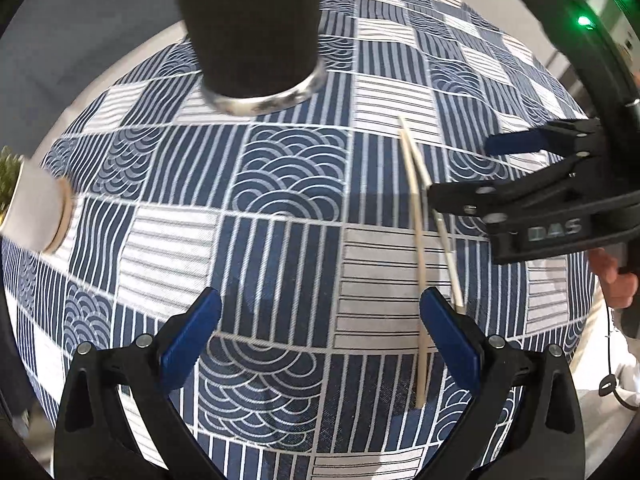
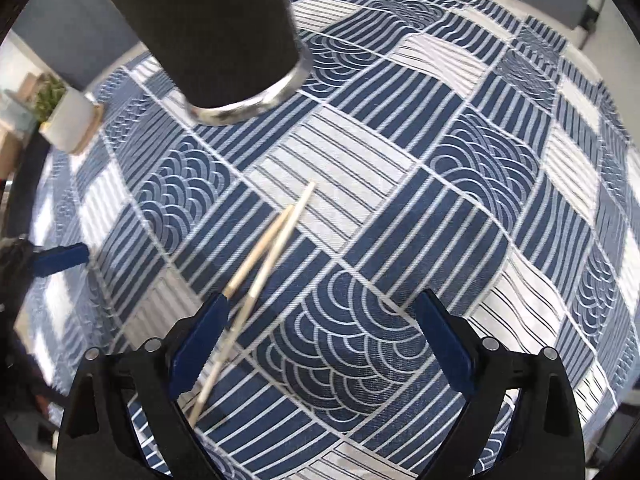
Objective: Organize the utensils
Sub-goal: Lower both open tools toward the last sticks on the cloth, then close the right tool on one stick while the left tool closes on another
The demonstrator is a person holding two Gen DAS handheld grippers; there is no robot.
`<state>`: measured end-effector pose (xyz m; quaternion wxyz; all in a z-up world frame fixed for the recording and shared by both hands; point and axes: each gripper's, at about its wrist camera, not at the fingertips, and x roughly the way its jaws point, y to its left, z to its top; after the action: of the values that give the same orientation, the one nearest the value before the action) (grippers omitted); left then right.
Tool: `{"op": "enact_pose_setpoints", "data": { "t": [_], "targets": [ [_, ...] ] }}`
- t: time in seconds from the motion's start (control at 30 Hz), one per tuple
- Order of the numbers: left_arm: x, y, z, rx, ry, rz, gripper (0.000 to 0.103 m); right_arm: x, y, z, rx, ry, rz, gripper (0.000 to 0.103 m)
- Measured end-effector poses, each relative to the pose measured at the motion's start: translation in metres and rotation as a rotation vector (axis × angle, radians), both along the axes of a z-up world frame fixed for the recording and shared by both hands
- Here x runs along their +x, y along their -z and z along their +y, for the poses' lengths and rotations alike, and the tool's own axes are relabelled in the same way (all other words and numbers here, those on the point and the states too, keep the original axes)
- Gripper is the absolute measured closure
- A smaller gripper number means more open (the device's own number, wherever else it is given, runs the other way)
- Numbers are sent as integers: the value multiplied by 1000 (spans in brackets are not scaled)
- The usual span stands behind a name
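Two wooden chopsticks point(image 1: 416, 216) lie loose on the patterned tablecloth point(image 1: 280, 184) covering the surface, crossed near their thin ends and splayed toward the thick ends. A tall black cup point(image 1: 252, 28) with a metal base rim stands upright beyond them — probably the holder they are meant for. A small white pot point(image 1: 36, 208) with greenery sits off at the cloth's left edge.

Step in hand, as judged: picking up the chopsticks. To do it well, the jaws should straddle both sticks where they run closest, near the crossing, and close across them, so the pair lifts together rather than one rolling free. A grasp near the thick ends would likely catch only one stick.

Right gripper point(image 2: 320, 340): jaws wide apart, holding nothing. In the right wrist view the sticks pass just beside its left finger point(image 2: 200, 336), not between the pads — it needs to shift left before closing. Whether that finger touches a stick cannot be told.

Left gripper point(image 1: 320, 332): also wide, empty, low over the cloth; its right finger point(image 1: 448, 336) overlaps the sticks' thick ends in view, contact uncertain.
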<state>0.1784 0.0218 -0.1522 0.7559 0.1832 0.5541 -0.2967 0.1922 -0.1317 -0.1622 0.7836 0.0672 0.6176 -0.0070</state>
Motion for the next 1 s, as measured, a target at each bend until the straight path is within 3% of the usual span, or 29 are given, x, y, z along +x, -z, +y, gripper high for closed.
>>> {"op": "enact_pose_setpoints", "data": {
  "t": [0.1, 0.2, 0.27, 0.43, 0.5, 0.63, 0.77, 0.83, 0.9, 1.0],
  "targets": [
    [1, 2, -7, -15, 38, 13, 6, -4, -1, 6, -32, 17, -8, 25],
    [0, 5, -16, -2, 77, 8, 6, -8, -4, -1, -21, 60, -8, 40],
    [1, 8, -23, 8, 96, 8, 6, -10, -7, -7, -72, 84, 1, 65],
    [9, 13, -36, 8, 98, 19, 6, -16, -7, -15, -69, 108, 18, 66],
    [12, 13, -40, 16, 96, 18, 6, -16, -7, -21, -25, 139, 18, 62],
    [16, 19, -43, 57, 89, 12, 6, -17, -6, -21, 47, 155, 18, 43],
    [18, 22, -49, 59, 83, -1, 5, -11, -2, -15, 0, 164, 38, 40],
    [21, 22, -50, 60, 65, 0, 4, -6, 1, -7, -73, 151, 68, 45],
    [27, 23, -51, 61, 18, 2, 5, -4, 0, -4, -74, 155, 76, 52],
    [31, 22, -51, 66, 0, 6, 6, -7, -3, -13, -76, 176, 74, 76]
  ]
}}
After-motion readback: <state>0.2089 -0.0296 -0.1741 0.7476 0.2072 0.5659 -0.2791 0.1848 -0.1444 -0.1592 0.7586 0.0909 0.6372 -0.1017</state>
